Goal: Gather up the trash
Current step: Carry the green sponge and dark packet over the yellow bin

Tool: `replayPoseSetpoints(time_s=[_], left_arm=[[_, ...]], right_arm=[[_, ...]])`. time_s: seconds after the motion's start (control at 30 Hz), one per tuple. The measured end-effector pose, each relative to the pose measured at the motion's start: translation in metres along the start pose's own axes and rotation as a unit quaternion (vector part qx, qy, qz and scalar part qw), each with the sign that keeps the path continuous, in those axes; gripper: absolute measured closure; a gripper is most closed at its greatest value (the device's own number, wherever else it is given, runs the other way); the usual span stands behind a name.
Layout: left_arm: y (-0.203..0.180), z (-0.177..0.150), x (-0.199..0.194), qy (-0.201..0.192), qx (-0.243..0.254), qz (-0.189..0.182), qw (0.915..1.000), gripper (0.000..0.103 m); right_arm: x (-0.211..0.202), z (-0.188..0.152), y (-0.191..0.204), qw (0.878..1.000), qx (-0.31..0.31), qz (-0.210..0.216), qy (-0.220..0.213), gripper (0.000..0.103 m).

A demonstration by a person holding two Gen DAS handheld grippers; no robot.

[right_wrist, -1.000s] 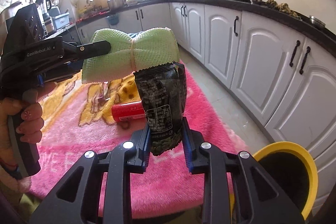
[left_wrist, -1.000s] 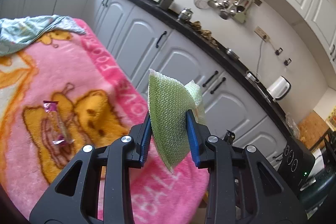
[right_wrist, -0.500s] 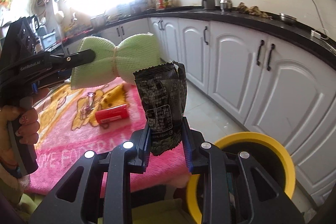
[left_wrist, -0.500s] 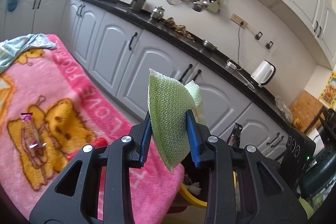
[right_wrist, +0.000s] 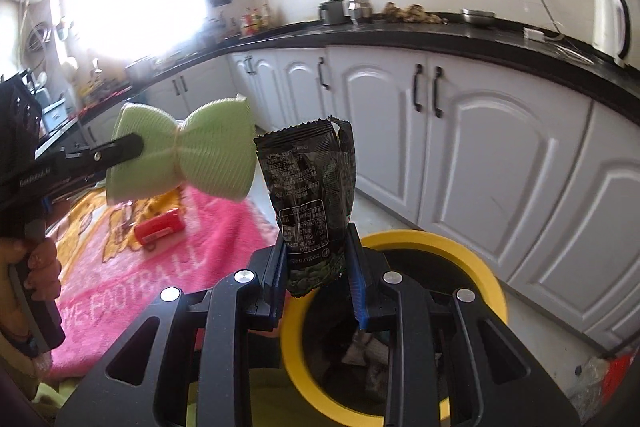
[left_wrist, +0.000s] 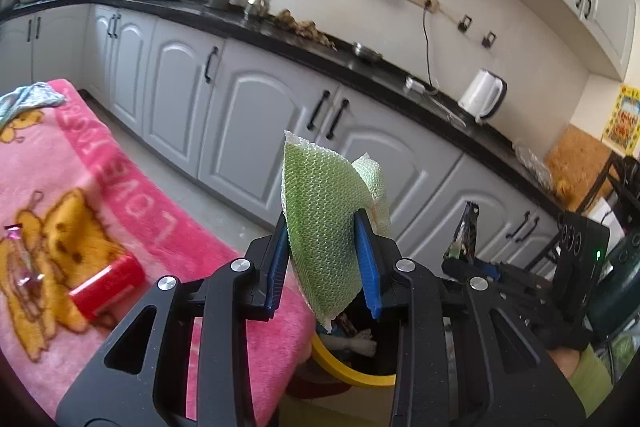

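My left gripper (left_wrist: 322,263) is shut on a folded green cloth (left_wrist: 324,211), held in the air past the table's edge; it also shows in the right wrist view (right_wrist: 188,155). My right gripper (right_wrist: 318,267) is shut on a dark snack packet (right_wrist: 312,195), held upright above the near rim of a yellow-rimmed trash bin (right_wrist: 472,255). The bin (left_wrist: 340,367) shows just below the left gripper, with trash inside. A red wrapper (left_wrist: 106,285) and a small pink wrapper (left_wrist: 18,259) lie on the pink blanket (left_wrist: 132,211).
White kitchen cabinets (right_wrist: 500,155) under a black countertop (left_wrist: 360,63) run behind the bin. A white kettle (left_wrist: 482,99) stands on the counter. A crumpled cloth (left_wrist: 28,99) lies at the blanket's far end. Red debris (right_wrist: 616,367) lies on the floor at right.
Both grippers have swung right, away from the blanket, with their loads. The yellow bin has come fully into view under the right gripper and below the left one.
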State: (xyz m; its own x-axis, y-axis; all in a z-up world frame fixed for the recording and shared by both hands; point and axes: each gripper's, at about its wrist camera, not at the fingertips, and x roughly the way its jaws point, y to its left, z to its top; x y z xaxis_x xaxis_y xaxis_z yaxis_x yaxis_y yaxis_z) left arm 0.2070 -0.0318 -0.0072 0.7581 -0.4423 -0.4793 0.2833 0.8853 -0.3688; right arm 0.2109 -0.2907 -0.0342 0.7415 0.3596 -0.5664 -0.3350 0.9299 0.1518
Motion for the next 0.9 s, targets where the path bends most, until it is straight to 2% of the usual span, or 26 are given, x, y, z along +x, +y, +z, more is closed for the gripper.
replayPoseSetpoints(time_s=[0.2, 0.47, 0.9], left_arm=[[-0.017, -0.013, 0.026, 0.026, 0.022, -0.002, 0.9994, 0.078], [-0.036, -0.028, 0.058, 0.058, 0.045, -0.004, 0.9973, 0.078], [-0.05, -0.055, 0.1, 0.109, 0.065, -0.003, 0.9919, 0.077]], right_arm=[[0.0, -0.015, -0.027, 0.999, 0.033, -0.016, 0.013, 0.078], [0.006, -0.029, -0.047, 0.998, 0.046, -0.042, 0.028, 0.077], [0.028, -0.052, -0.068, 0.994, 0.071, -0.048, 0.071, 0.074]])
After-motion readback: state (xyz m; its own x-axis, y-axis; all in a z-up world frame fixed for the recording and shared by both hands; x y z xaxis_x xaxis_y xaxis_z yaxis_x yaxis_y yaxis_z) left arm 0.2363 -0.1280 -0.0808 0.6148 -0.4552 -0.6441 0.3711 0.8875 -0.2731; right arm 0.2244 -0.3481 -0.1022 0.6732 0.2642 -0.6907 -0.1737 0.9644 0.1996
